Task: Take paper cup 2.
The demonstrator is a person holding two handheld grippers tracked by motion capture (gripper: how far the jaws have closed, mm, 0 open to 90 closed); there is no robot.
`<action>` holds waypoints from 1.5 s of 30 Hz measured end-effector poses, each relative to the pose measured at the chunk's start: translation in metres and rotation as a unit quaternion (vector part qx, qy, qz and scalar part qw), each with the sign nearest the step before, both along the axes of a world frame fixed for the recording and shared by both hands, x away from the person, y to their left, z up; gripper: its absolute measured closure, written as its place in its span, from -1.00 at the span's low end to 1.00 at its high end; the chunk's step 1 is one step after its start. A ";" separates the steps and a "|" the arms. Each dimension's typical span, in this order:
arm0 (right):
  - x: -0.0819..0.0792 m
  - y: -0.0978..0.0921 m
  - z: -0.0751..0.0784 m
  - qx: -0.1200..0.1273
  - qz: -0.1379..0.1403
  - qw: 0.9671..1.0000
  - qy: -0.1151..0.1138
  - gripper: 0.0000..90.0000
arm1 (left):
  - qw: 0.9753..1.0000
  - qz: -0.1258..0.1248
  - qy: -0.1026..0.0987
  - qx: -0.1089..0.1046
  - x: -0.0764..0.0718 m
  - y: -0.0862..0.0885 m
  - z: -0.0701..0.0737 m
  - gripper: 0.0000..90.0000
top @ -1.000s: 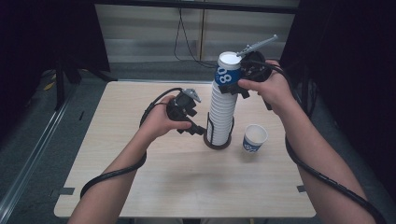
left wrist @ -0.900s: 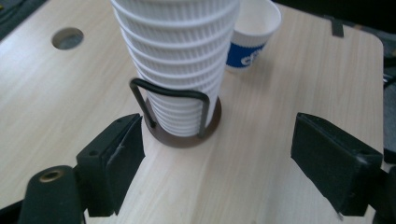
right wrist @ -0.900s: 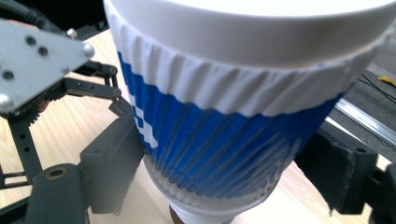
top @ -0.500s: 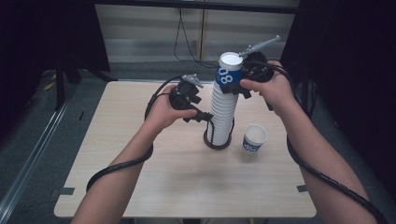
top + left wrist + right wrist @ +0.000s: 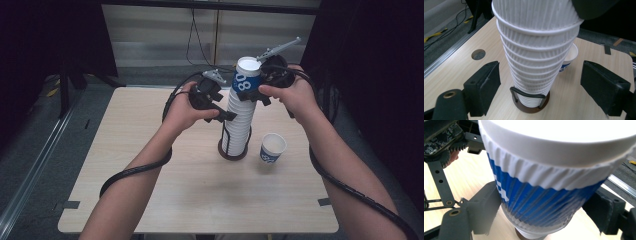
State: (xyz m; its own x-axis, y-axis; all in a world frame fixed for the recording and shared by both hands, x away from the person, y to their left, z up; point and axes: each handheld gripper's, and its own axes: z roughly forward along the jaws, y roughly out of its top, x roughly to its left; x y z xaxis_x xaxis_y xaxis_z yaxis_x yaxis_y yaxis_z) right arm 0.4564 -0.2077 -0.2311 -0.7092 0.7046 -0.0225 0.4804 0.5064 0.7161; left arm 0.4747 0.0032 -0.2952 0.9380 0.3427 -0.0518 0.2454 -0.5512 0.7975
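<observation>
A tall stack of white ribbed paper cups (image 5: 237, 130) stands in a round wire holder (image 5: 234, 152) at the middle of the table. Its top cup (image 5: 246, 75) is blue and white. My right gripper (image 5: 251, 95) is shut on that top cup (image 5: 544, 195), with a jaw pressed to each side. My left gripper (image 5: 224, 114) is open at the stack's left, about halfway up. In the left gripper view the stack (image 5: 536, 50) rises between the spread jaws, which stand apart from it. The left gripper (image 5: 441, 145) also shows beyond the top cup in the right gripper view.
A single blue-and-white cup (image 5: 272, 148) stands upright on the wooden table (image 5: 150, 195), just right of the holder, and it peeks out behind the stack as the lone cup (image 5: 571, 57). A round hole (image 5: 478, 54) sits in the tabletop. Cables trail from both grippers.
My left gripper has risen and moved right, closing in on the stack so that its jaws now straddle it. The right gripper has stayed on the top cup.
</observation>
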 end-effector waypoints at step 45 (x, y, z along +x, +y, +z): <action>-0.003 0.000 0.002 -0.001 0.000 1.000 -0.010 -0.57 | 0.998 0.021 0.005 -0.059 0.005 -0.014 0.002 -0.55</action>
